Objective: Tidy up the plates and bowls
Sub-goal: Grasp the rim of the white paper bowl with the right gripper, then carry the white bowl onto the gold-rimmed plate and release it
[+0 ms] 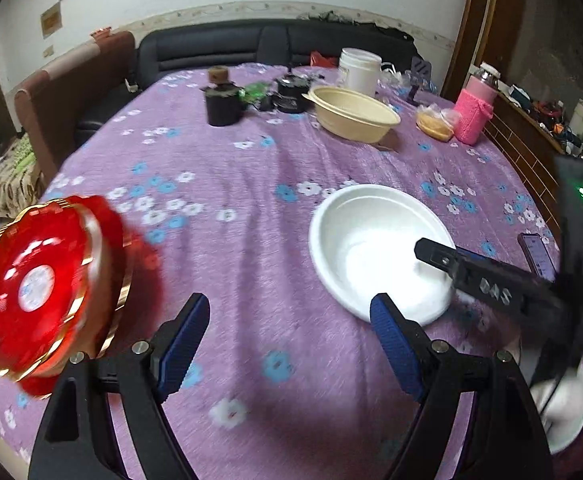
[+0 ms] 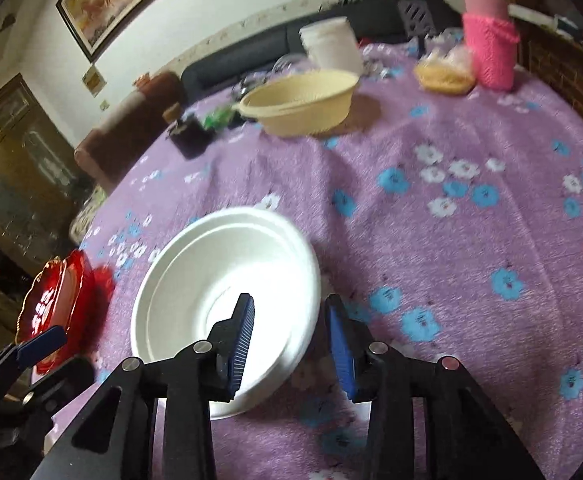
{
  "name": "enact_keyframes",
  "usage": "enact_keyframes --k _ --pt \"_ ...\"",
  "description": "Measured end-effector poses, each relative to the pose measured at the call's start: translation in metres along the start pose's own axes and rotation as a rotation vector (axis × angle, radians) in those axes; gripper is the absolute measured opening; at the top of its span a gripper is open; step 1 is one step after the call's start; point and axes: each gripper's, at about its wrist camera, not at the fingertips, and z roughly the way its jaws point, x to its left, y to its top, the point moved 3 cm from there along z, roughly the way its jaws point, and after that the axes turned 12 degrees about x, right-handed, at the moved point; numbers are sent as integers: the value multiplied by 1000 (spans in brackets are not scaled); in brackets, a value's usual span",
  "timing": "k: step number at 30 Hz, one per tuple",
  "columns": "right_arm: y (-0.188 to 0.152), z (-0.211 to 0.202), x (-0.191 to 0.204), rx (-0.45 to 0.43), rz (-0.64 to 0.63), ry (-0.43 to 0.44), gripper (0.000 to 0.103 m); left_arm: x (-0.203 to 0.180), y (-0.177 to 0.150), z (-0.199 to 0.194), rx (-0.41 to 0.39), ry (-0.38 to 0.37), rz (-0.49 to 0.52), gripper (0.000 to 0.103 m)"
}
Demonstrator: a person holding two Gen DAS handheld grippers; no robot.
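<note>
So the white bowl sits empty on the purple flowered tabletop, and the right gripper has its jaws spread either side of the near rim, not pinching it. The left gripper hangs released over bare cloth. A tan bowl further back, contents hidden. The red plate at the left is blurry.

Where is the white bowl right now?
The white bowl sits on the purple floral tablecloth, its near rim between the open right hand-held gripper's fingers; the red plate lies to its left.
</note>
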Motion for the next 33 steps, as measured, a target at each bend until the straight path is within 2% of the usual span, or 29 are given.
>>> enact_keyframes --k 3,6,8,10,13,14,17,22,27,33 --pt "2 0 -12 -13 16 14 40 -7 16 24 54 -11 -14 82" --pt "8 15 -17 17 31 20 39 -14 29 51 122 -27 -29 82" --pt "8 19 -16 21 33 17 34 -18 33 65 147 -25 -35 81" --pt "7 20 -16 20 27 15 23 -23 36 73 151 -40 -28 78" --pt "6 22 -15 22 23 29 16 -30 36 77 152 -77 6 15" --pt "6 21 -14 16 23 33 16 -31 35 75 155 -94 7 14" --pt "4 19 -9 3 7 44 15 -29 32 65 127 -74 2 14" --pt "1 3 22 -42 -55 55 15 -11 26 21 52 -61 -6 14" --pt "1 -10 85 -47 -139 101 16 32 15 -20 -26 -31 -57 18" --pt "3 -3 172 -38 -273 147 16 108 -5 -53 -76 1 -190 20"
